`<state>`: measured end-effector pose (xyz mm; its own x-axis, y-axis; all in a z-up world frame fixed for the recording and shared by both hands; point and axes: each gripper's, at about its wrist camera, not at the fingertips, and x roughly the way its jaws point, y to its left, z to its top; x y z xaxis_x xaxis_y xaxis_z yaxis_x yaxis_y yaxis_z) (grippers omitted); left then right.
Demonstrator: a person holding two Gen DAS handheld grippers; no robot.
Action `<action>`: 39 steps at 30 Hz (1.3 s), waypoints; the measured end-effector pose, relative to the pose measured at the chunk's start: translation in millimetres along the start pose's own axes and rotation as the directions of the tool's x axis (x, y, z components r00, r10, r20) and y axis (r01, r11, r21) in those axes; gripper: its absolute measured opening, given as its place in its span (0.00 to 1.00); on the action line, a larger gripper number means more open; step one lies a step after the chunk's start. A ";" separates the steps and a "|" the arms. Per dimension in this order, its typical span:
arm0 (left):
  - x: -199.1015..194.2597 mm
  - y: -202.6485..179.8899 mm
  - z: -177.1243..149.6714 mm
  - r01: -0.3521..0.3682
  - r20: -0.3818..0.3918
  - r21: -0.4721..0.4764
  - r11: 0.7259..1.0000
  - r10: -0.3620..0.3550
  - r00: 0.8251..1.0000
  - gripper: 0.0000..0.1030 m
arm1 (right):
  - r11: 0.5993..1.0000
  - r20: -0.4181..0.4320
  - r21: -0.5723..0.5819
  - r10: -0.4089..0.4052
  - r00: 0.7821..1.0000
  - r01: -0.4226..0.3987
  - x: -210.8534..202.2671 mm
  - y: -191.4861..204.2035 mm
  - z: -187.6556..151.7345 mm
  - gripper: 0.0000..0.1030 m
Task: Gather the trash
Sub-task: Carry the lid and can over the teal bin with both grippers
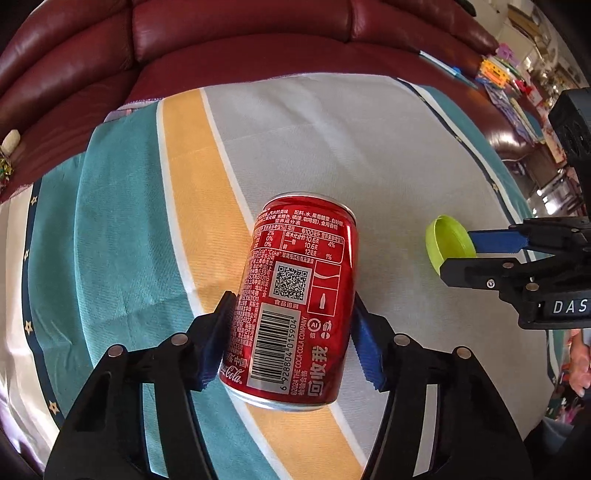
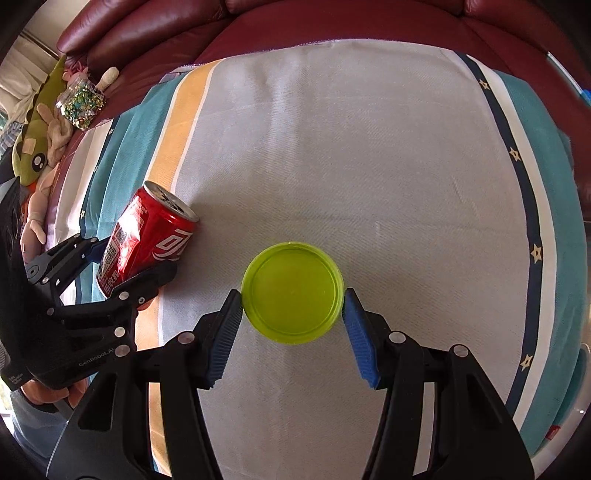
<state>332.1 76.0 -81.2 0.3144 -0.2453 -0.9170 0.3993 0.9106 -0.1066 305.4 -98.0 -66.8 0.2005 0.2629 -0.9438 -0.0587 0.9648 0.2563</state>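
I am closing my left gripper [image 1: 291, 328] on a red can [image 1: 295, 295], its ribbed blue pads pressing on both sides of the smooth metal cylinder. The can is lying on its side on the cloth [image 1: 332, 147], its long axis running from near to far and leaning a little right, base rim toward me. Its label is reading "Coca-Cola", "Coke" and "©2024 THE COCA-COLA COMPANY", with a barcode numbered 6 928804 015904, a square scan code and a nutrition table in Chinese print. From my right wrist camera the can's top end with its pull tab is pointing away.

My right gripper [image 2: 293, 317] is holding a round lime-green plastic lid [image 2: 293, 291] to the right of the can, pads touching its rim on either side; the shallow lid is lying open side up. The gripper body is showing "DAS" in white letters, and the left one "GenRobot.AI".

The woven cloth is carrying teal, yellow, white and navy stripes with small stars. Beyond it a glossy maroon leather sofa [image 1: 240, 33] is curving across the far side.
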 end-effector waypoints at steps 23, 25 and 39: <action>-60.6 -182.1 -22.5 -0.018 0.092 0.147 0.989 0.005 0.996 0.59 | 0.985 0.176 0.163 0.020 0.984 -0.049 -116.4 -137.1 -110.0 0.52; -59.5 -206.0 -21.7 -0.006 0.089 0.173 0.985 -0.009 0.996 0.59 | 0.981 0.193 0.188 0.011 0.981 -0.048 -125.8 -156.0 -123.2 0.52; -39.4 -361.4 -27.9 0.072 0.032 0.351 0.933 -0.089 0.996 0.60 | 0.943 0.281 0.332 -0.075 0.957 -0.023 -181.2 -278.4 -215.3 0.52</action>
<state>151.4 -234.2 -17.2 0.3049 -0.3354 -0.8914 0.6980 0.7154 -0.0304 74.8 -415.1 -12.1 0.4708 0.1800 -0.8637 0.2650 0.9049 0.3330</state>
